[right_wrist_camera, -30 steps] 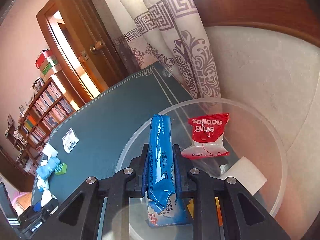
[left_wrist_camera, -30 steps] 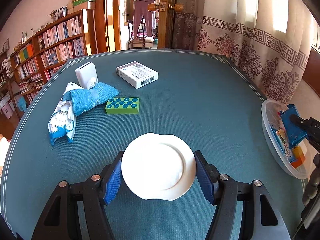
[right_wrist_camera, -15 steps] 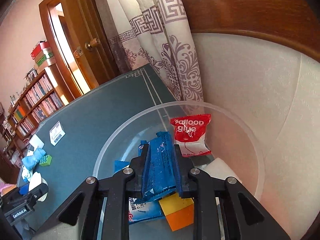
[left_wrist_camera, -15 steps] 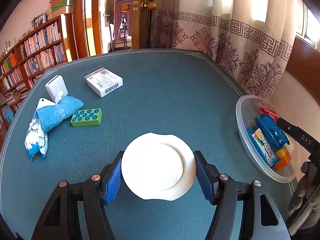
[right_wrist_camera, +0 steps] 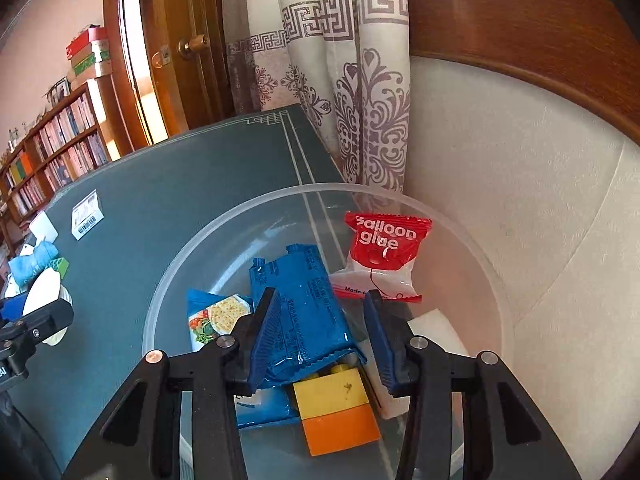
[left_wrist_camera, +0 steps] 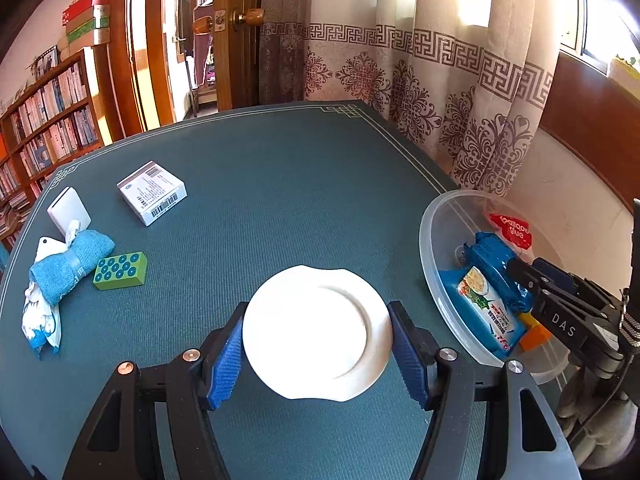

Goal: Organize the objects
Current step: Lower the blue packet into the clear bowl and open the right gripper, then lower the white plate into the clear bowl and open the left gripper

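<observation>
My left gripper (left_wrist_camera: 316, 344) is shut on a white plate (left_wrist_camera: 316, 332) and holds it above the green table (left_wrist_camera: 280, 184). My right gripper (right_wrist_camera: 322, 324) is open over the clear plastic bowl (right_wrist_camera: 472, 256) at the table's right edge. The blue snack packet (right_wrist_camera: 304, 312) lies loose in the bowl between the open jaws, beside the left finger. The bowl (left_wrist_camera: 434, 280) also holds a red balloon glue packet (right_wrist_camera: 384, 256), a cracker packet (right_wrist_camera: 216, 316) and a yellow and orange block (right_wrist_camera: 336, 412). The right gripper also shows in the left wrist view (left_wrist_camera: 520, 276).
On the table's left side lie a green block (left_wrist_camera: 120, 271), a rolled blue towel (left_wrist_camera: 66, 264) on a white and blue packet (left_wrist_camera: 36, 320), a white case (left_wrist_camera: 69, 210) and a white box (left_wrist_camera: 152, 192). Curtains and wall stand right behind the bowl.
My right gripper has opened and let go of the blue packet, which now lies in the bowl. My left gripper has swung right, toward the bowl, with the plate.
</observation>
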Demonstrator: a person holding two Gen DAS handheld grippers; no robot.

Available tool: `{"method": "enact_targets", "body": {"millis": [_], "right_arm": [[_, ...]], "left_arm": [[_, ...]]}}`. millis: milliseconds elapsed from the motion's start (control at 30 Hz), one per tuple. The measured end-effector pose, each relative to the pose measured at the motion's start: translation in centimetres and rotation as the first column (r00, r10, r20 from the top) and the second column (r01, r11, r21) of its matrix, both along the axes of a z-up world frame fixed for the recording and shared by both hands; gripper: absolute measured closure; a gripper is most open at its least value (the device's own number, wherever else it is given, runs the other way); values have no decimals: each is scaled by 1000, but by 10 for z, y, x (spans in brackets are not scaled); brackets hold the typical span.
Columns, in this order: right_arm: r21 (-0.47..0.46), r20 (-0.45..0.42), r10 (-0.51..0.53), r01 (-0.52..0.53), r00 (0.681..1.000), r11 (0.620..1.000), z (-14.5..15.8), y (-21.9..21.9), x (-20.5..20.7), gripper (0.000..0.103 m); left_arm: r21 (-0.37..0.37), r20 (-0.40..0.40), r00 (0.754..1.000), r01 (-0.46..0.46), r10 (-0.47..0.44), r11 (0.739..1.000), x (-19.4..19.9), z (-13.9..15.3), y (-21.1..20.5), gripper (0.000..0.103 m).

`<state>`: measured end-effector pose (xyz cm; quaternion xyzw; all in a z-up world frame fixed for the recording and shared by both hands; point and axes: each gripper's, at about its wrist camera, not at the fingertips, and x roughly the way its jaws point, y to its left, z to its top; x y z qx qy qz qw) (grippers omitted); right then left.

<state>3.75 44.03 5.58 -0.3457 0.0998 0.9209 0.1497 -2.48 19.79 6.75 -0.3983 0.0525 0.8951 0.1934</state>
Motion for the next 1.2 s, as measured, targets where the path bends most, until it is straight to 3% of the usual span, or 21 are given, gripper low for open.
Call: {"method": "enact_targets", "body": {"millis": [433, 767, 833, 900, 1033, 1200], "right_arm": [[12, -86, 40, -40, 995, 999, 20, -5, 34, 56], [-5, -75, 37, -38, 996, 999, 10, -2, 45, 56], [-10, -72, 37, -38, 997, 999, 8, -2, 45, 56], [-14, -71, 36, -37, 997, 999, 6, -2, 46, 56], [-21, -73, 32, -33, 997, 999, 4, -1, 46, 56], [-28, -76, 34, -36, 997, 999, 4, -2, 46, 56]], "left_arm": [[63, 19, 989, 146, -147, 987, -17, 7, 49, 34], [111, -2, 958, 284, -285, 952, -20, 9, 91, 33], [116, -5, 951, 308, -310, 944, -20, 9, 98, 29], [114, -20, 949, 313, -313, 943, -19, 10, 100, 17], [130, -25, 952, 306, -305, 943, -19, 11, 91, 15], [117, -18, 969, 246, -246, 962, -23, 7, 76, 14]]}}
